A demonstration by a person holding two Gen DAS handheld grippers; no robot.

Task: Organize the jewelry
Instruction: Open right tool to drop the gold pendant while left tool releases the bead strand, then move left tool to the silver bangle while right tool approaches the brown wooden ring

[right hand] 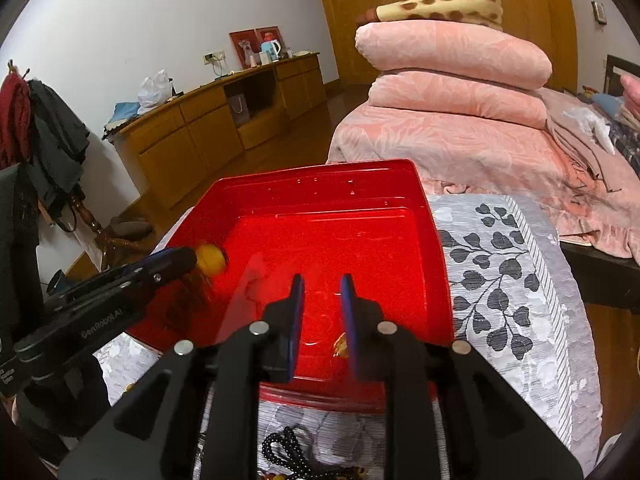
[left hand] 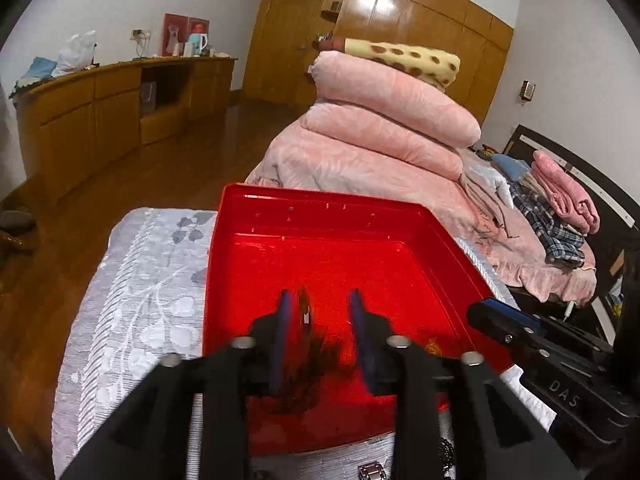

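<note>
Left tool (left hand: pixel 316 320): jaws are held apart over the red tray (left hand: pixel 400 216); a blurred dark brown beaded piece (left hand: pixel 308 364) is seen hanging between the pads, and no squeeze on it can be made out.
Yellow bead (right hand: pixel 211 261): seen from the right wrist view just beyond the left tool's tip, above the tray's left side, with dark strands blurred beneath it.
Right tool (right hand: pixel 322 312): jaws are set slightly apart above the tray floor; nothing is pinched.
Amber piece (right hand: pixel 341 345): laid on the tray floor, just beside the right tool's right pad.
Black bead strand (right hand: pixel 286 454): left on the patterned cloth (right hand: pixel 500 280) outside the tray's near wall, under the right tool's body.
Metal clasp (left hand: pixel 370 471): seen on the cloth at the lower edge of the left view.
Bench: covered by the grey leaf-patterned cloth; the tray is carried on it.
Surroundings: pink quilts (left hand: pixel 384 136) are stacked on the bed beyond the tray.
</note>
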